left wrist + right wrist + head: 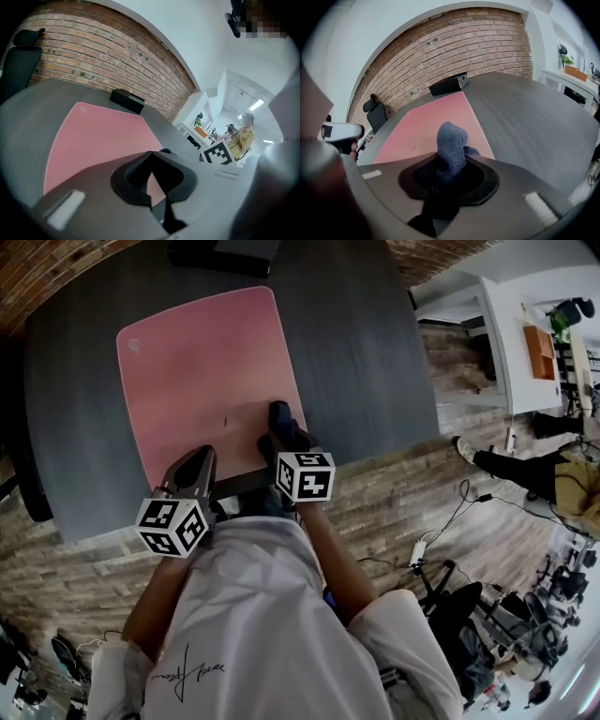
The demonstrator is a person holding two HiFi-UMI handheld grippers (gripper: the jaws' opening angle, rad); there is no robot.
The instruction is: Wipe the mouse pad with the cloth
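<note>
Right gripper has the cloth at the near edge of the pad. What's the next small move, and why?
Probably slide the cloth forward along the pad. The right gripper is shut on the cloth, which sits by the pad's near right corner, so almost all of the pink surface lies ahead of it.

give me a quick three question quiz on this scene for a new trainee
1. Pick one: what is the right gripper clamped on?
A. a sponge
B. a blue-grey cloth
C. nothing
2. True or false: the left gripper has its jaws wide apart.
3. Fill in the blank: the mouse pad on the dark table is ____ in colour.

Key: 1 B; 2 false, its jaw tips meet with nothing between them; 3 pink.
</note>
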